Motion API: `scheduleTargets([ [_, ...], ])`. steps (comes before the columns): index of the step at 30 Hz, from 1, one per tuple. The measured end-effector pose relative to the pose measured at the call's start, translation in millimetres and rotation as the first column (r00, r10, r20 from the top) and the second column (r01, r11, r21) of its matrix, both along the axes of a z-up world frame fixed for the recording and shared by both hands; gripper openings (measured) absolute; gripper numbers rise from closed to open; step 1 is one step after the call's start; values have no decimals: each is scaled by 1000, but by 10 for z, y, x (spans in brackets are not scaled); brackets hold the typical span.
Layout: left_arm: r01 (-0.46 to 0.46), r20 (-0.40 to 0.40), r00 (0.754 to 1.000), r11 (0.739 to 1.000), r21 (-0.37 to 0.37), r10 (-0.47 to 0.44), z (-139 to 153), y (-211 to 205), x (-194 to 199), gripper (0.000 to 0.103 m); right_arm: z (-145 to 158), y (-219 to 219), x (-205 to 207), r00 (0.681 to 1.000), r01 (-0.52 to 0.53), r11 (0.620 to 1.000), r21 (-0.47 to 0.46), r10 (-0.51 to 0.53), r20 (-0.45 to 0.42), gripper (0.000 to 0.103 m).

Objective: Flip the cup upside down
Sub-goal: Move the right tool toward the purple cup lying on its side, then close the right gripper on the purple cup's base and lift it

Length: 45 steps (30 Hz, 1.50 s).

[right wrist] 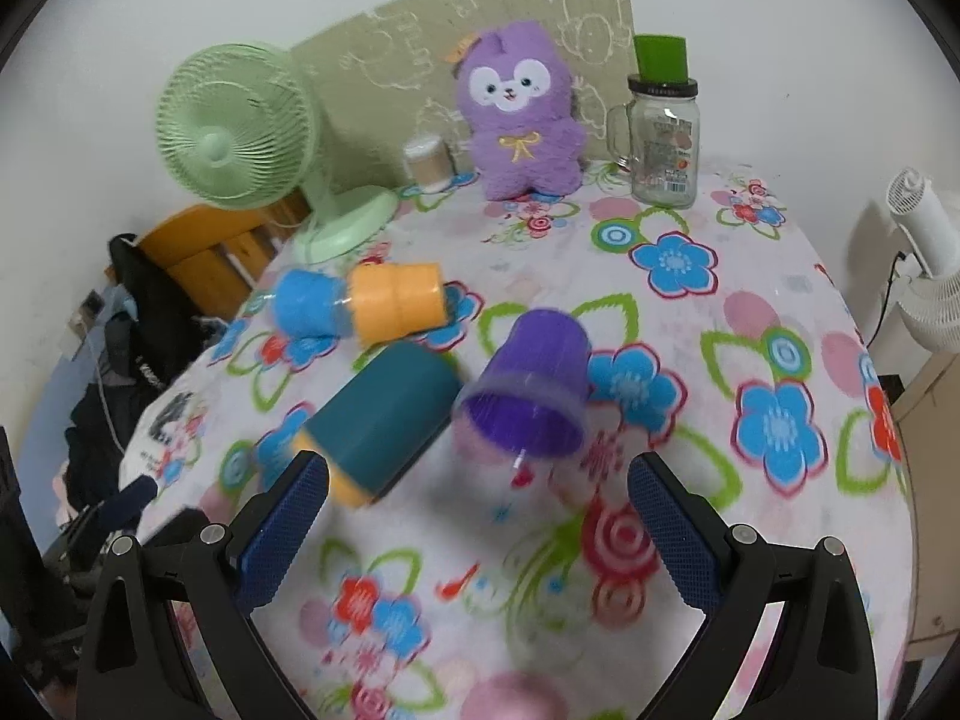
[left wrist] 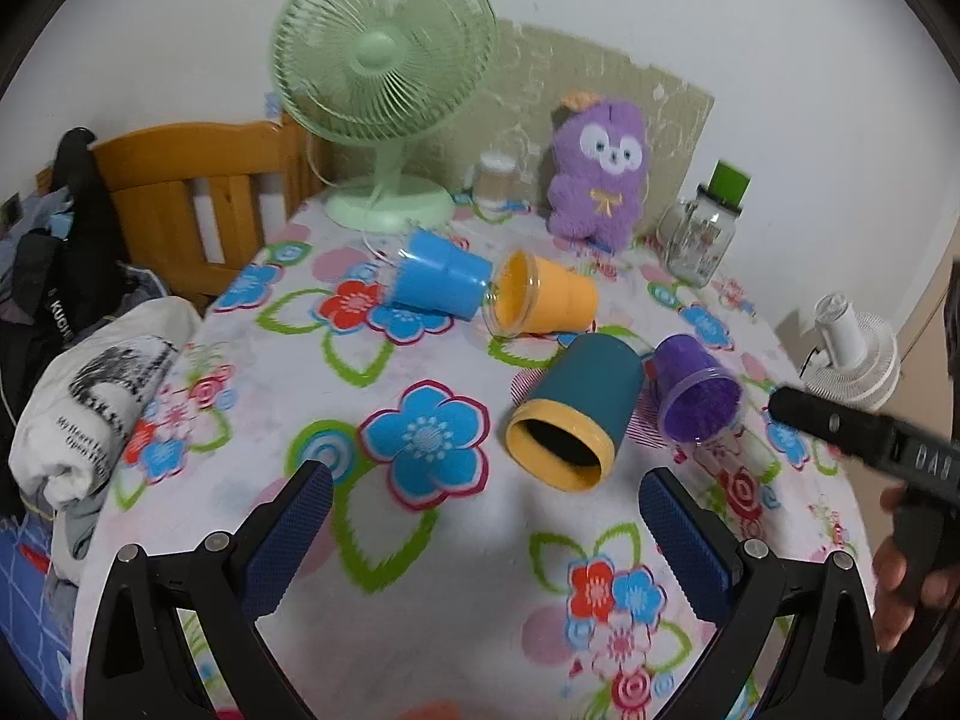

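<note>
Purple cup (right wrist: pixel 528 387) lies on its side on the table (right wrist: pixel 690 360) beside the teal cup (right wrist: pixel 384 420); light, rigid, likely slippery plastic, best gripped across its wall. Right tongs (right wrist: pixel 478 480) and left tongs (left wrist: pixel 486 489) gape wide, empty.

White tablecloth (left wrist: pixel 456 540) printed with blue, red and green flowers, teal cup (left wrist: pixel 579 405) with yellow rim, purple cup (left wrist: pixel 696 390), orange cup (left wrist: pixel 549 297), blue cup (left wrist: pixel 438 279), pale green fan (left wrist: pixel 384 60), purple plush toy (left wrist: pixel 600 171).
</note>
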<state>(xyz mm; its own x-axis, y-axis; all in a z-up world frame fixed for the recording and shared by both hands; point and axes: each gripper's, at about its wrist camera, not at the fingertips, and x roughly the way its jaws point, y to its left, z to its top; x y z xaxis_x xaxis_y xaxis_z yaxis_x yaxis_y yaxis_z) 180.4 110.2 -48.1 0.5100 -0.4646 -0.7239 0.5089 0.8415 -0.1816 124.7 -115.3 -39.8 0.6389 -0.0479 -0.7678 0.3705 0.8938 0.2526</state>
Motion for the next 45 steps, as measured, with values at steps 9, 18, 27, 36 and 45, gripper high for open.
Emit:
scheduleTargets([
  [9,25,-47,999,999,37,-23,-184,-447,365,103,-340,-429,558,994,34,997,70,-27,-110,101],
  [18,31,-51,998,998,62,-28,-276,-500,410,103,-717,-662,893,979,52,991,123,-26,-204,94],
  [27,21,-62,998,999,51,-17,-284,-328,287,103,-662,-521,808,984,4,989,150,23,-177,65],
  [36,-6,-82,997,1000,3,6,-236,66,-41,103,-314,-53,347,990,-96,974,205,114,-79,66],
  [45,-56,-118,992,998,-39,51,-299,649,-456,103,-233,702,-272,976,-202,954,223,214,-32,66],
])
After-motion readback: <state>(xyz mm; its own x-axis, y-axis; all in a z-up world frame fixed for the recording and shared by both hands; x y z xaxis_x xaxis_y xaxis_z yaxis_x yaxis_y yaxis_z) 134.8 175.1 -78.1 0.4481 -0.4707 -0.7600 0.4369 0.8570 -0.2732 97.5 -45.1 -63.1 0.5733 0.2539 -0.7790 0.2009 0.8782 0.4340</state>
